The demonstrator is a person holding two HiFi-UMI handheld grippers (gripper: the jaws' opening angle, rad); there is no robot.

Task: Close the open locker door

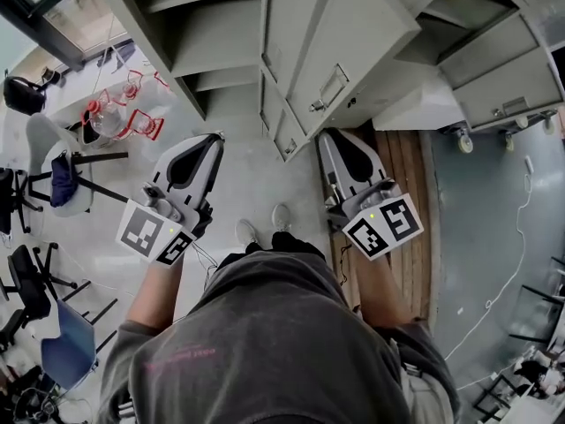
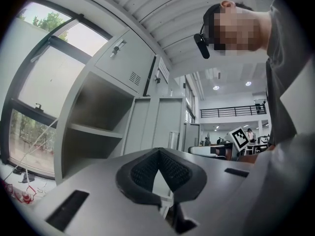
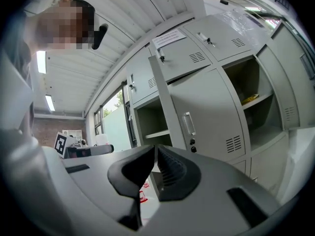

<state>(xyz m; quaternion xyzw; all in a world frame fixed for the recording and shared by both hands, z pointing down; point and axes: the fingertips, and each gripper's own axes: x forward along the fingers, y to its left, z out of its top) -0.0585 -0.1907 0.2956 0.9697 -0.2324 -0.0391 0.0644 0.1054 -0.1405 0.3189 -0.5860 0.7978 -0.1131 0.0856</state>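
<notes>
**Helper:** Were your tools holding anything?

**Me:** No. My left tool was shut, tips together, with nothing in it. My right tool was shut the same way, and it was empty too. Both pointed flat at the lockers.

**Helper:** Where was the locker door?

**Me:** The locker door stood swung out, in front of my right tool and a bit to its right. Neither tool touched it. Its handle faced me.

**Helper:** How much of the job was done?

**Me:** None of it, I think. The door was still wide open, and the open locker beside it showed its shelf. I had yet to reach the door and push it all the way shut.

**Helper:** What did you count?

**Me:** Two tools. One swung-out door with one handle. Two lockers with their insides showing: the one by the door, and a second open locker further right with something yellow inside. I could not tell if that one had its own door open. I also saw two shoes on the floor.
</notes>
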